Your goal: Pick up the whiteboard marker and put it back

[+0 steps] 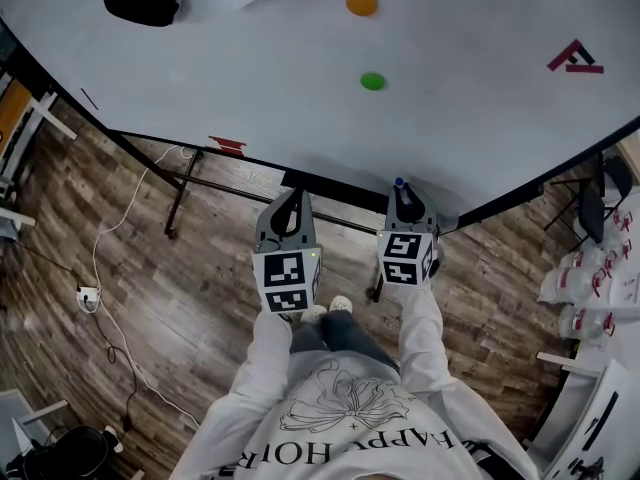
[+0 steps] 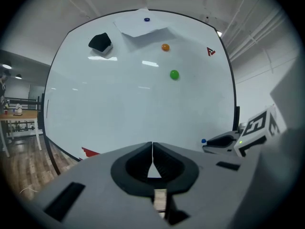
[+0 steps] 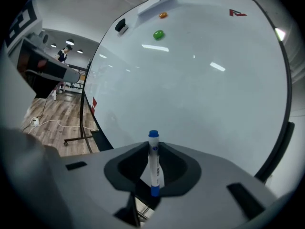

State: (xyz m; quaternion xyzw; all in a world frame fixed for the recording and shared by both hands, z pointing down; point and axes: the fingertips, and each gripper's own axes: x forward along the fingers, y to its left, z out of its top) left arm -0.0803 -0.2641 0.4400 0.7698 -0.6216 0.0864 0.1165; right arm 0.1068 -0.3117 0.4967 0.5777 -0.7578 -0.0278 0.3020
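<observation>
Your right gripper [image 3: 153, 148] clamped on the blue-capped whiteboard marker [image 3: 153, 166], marker upright between the jaws, cap up near the whiteboard [image 3: 200, 89], your left gripper [image 2: 152, 148] pinched together, empty, hanging alongside

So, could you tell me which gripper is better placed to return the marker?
Right: the right gripper is shut on the whiteboard marker, facing the whiteboard; the left gripper is shut, empty.

Head cam: above, looking steeply down at left gripper [image 1: 292, 200], right gripper [image 1: 403, 193], floor [image 1: 120, 298], whiteboard [image 1: 300, 78]. Gripper cams: ride behind own jaws, face the board, close. All three share green magnet [image 1: 372, 81], orange magnet [image 1: 361, 3].
</observation>
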